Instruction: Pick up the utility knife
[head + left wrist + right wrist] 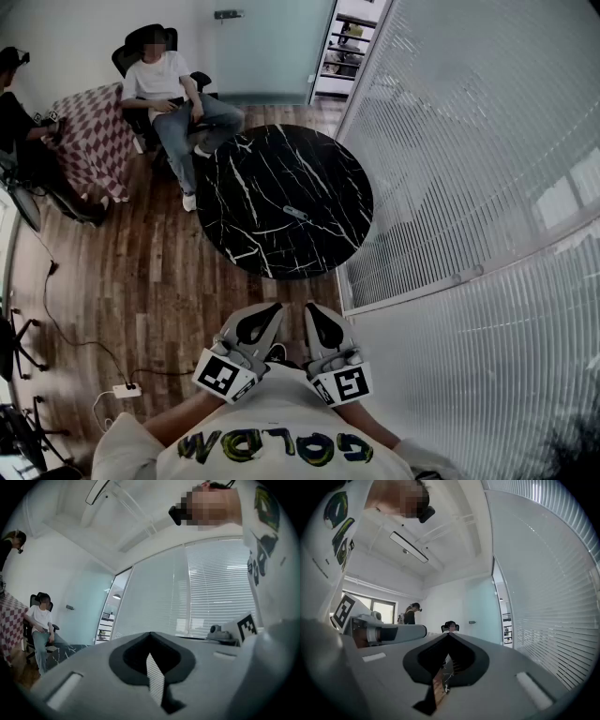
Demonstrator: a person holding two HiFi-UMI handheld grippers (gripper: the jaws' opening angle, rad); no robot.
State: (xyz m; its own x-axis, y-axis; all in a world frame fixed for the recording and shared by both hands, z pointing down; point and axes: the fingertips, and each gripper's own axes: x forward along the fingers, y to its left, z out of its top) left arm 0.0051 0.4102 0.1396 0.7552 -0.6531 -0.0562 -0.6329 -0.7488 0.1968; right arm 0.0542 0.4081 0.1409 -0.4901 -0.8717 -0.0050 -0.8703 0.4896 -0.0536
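Two grippers, left gripper [272, 312] and right gripper [314, 311], both empty.
Each had its jaws pressed together on nothing; the utility knife [296, 214] lay on the round black table [246, 173] at twelve o'clock, well apart from them.

A round black marble table with white veins [262, 187] stands on a brown wooden plank floor [159, 281]. Just beyond the table's far left edge, a person in a white T-shirt and blue jeans [167, 94] sits in a black office chair [125, 58]. Further left is a table covered with a red-and-white checked cloth [94, 136], and a second person in dark clothes [19, 122] is beside it. A white power strip [127, 389] lies on the floor at the lower left. White horizontal blinds [469, 169] fill the right side, close to the round table's right edge.
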